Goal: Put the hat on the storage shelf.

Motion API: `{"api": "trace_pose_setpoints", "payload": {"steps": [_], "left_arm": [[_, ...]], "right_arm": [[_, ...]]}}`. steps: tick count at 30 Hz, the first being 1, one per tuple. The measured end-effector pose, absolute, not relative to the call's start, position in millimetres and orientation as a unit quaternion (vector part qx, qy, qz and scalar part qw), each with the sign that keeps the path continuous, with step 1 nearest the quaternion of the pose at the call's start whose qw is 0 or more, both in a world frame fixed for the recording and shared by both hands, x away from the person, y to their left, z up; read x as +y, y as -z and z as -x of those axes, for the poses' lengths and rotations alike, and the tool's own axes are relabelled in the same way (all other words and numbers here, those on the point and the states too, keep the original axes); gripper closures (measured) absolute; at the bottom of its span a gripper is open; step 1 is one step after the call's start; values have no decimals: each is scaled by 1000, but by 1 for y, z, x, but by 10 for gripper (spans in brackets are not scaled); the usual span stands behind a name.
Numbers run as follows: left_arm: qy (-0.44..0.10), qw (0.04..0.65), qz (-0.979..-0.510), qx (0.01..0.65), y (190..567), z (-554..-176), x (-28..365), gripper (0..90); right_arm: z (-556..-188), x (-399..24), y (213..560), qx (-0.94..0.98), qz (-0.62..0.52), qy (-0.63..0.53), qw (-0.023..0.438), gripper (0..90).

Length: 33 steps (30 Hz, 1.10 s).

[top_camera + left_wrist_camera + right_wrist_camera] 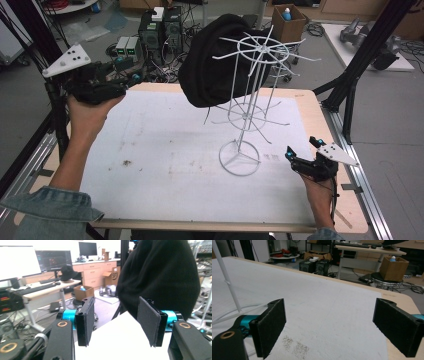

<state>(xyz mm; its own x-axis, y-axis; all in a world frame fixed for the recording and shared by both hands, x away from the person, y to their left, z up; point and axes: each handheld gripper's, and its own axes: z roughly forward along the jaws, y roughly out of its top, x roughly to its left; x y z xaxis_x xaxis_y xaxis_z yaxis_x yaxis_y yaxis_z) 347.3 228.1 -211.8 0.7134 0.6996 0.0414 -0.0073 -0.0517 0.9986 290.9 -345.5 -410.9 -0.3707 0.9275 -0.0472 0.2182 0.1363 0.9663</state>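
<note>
**Operator:** High view first: I see the black knitted beanie hat (215, 62) hanging on the upper arms of the white wire display rack (250, 107), which stands right of the desk's middle, nearer its far edge than the near one.

**Partner:** Where are your grippers?

**Operator:** My left gripper (131, 80) sits at the desk's far left corner, aimed at the hat. In the left gripper view its jaws stand partly apart with nothing between the pads (88, 320), and the hat (160, 275) hangs just beyond them. My right gripper (302, 150) rests near the right edge beside the rack's ring base, jaws spread wide over bare white mat (332, 312), holding nothing.

**Partner:** How will the hat handle?

**Operator:** I judge it light, soft and floppy, so it will sag and fold under any pinch. The wire arms could snag the knit, and the rack looks light enough to tip. I would pinch the thick lower fold on its left side.
</note>
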Motion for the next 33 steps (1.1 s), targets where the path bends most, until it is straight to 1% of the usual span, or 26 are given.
{"api": "trace_pose_setpoints", "payload": {"steps": [11,13,16,22,33], "left_arm": [[-295,626,-658,296,257,-338,253,433],[-296,625,-655,305,265,-337,257,412],[-292,630,-646,316,278,-334,263,404],[-300,621,-645,330,303,-328,272,356],[-299,612,-639,357,335,-325,292,335]], "right_arm": [[-290,-347,411,661,-434,-497,357,105],[-291,-346,411,662,-432,-496,358,105],[-291,-345,410,661,-432,-499,357,105],[-293,-341,409,664,-428,-501,354,106],[-299,-334,409,670,-423,-502,348,105]]}}
